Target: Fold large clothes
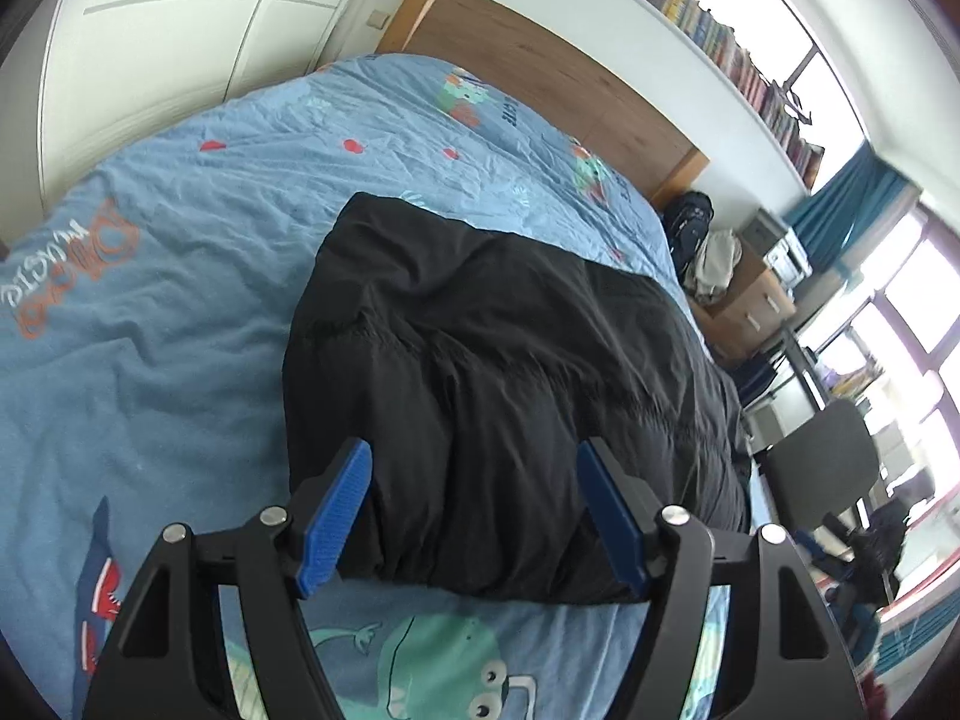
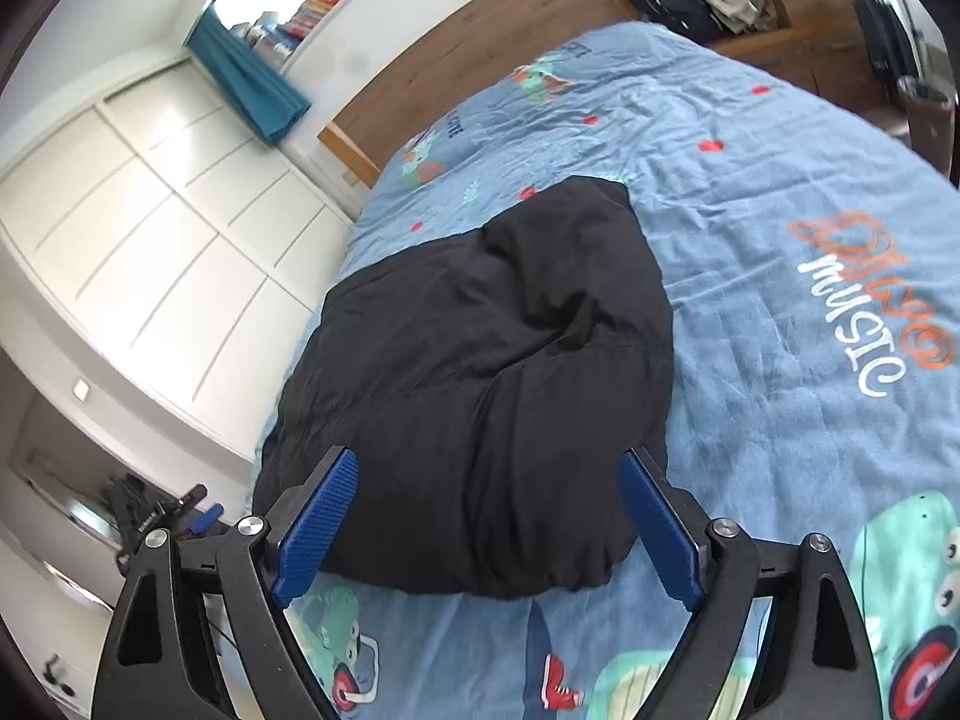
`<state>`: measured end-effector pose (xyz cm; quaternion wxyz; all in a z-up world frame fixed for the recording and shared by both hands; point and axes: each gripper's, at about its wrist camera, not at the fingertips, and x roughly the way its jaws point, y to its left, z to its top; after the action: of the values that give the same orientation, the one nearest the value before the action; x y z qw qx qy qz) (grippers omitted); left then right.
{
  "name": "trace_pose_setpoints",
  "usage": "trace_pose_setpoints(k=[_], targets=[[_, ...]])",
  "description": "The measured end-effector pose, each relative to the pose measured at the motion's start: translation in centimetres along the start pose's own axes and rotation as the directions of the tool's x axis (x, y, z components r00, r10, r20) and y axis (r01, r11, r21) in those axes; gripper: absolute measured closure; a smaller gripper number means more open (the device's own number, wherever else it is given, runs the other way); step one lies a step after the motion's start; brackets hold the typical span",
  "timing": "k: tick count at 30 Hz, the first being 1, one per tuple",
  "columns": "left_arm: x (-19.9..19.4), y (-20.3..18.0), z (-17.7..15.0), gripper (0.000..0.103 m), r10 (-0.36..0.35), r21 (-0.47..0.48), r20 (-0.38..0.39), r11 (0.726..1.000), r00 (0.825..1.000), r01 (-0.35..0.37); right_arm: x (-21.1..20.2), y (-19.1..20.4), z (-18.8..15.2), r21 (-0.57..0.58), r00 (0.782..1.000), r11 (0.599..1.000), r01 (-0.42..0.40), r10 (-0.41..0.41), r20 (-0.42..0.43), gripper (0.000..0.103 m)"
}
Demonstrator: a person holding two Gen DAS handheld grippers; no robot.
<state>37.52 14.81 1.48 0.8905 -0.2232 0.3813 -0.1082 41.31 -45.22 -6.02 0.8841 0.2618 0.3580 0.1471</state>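
Note:
A black puffy jacket [image 1: 498, 372] lies folded into a thick bundle on the blue bed cover [image 1: 180, 312]. It also shows in the right wrist view [image 2: 474, 372]. My left gripper [image 1: 474, 504] is open, with its blue pads on either side of the jacket's near edge, holding nothing. My right gripper [image 2: 486, 510] is open too, spread wide over the jacket's near edge and empty. Neither gripper shows in the other's view.
The bed cover [image 2: 810, 330] has cartoon prints and lettering. A wooden headboard [image 1: 540, 66] stands behind. White wardrobe doors [image 2: 150, 252] flank one side. A nightstand [image 1: 750, 300], a black backpack [image 1: 690, 228] and a dark chair [image 1: 822, 462] stand on the other side.

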Motion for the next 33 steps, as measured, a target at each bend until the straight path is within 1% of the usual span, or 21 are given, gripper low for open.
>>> trace_pose_setpoints(k=[6,9,14,19,24,28,33], targets=[[-2.7,-2.5,-2.9,0.033,0.066,0.103,0.047,0.992,0.997,-0.070,1.0,4.1,-1.4,-0.091,0.999,0.995,0.032,-0.033,-0.017,0.014],[-2.9,-3.8,-4.1,0.033,0.097,0.162,0.069,0.981,0.993,-0.107,2.1,6.0,-2.1,-0.148,0.999,0.988,0.042,-0.045,-0.022,0.014],[-2.4,-5.7,-5.7,0.033,0.124,0.238,0.098,0.960,0.987,-0.144,5.2,9.1,-3.1,-0.262,0.997,0.963,0.067,-0.073,-0.012,0.014],[-0.4,-7.4,-6.5,0.033,0.151,0.299,0.130,0.936,0.980,-0.184,8.2,11.7,-3.7,-0.367,0.996,0.926,0.088,-0.086,0.024,0.014],[3.3,-9.1,-6.7,0.033,0.154,0.353,0.135,0.916,0.979,-0.193,10.7,13.3,-3.3,-0.420,0.995,0.902,0.096,-0.077,0.061,0.014],[5.8,-10.2,-6.7,0.033,0.144,0.379,0.138,0.906,0.980,-0.186,12.4,13.1,-2.7,-0.421,0.994,0.902,0.100,-0.076,0.072,0.014],[8.5,-10.5,-6.8,0.033,0.147,0.394,0.136,0.899,0.980,-0.190,15.0,11.3,-2.4,-0.398,0.990,0.907,0.140,-0.128,0.057,0.014]])
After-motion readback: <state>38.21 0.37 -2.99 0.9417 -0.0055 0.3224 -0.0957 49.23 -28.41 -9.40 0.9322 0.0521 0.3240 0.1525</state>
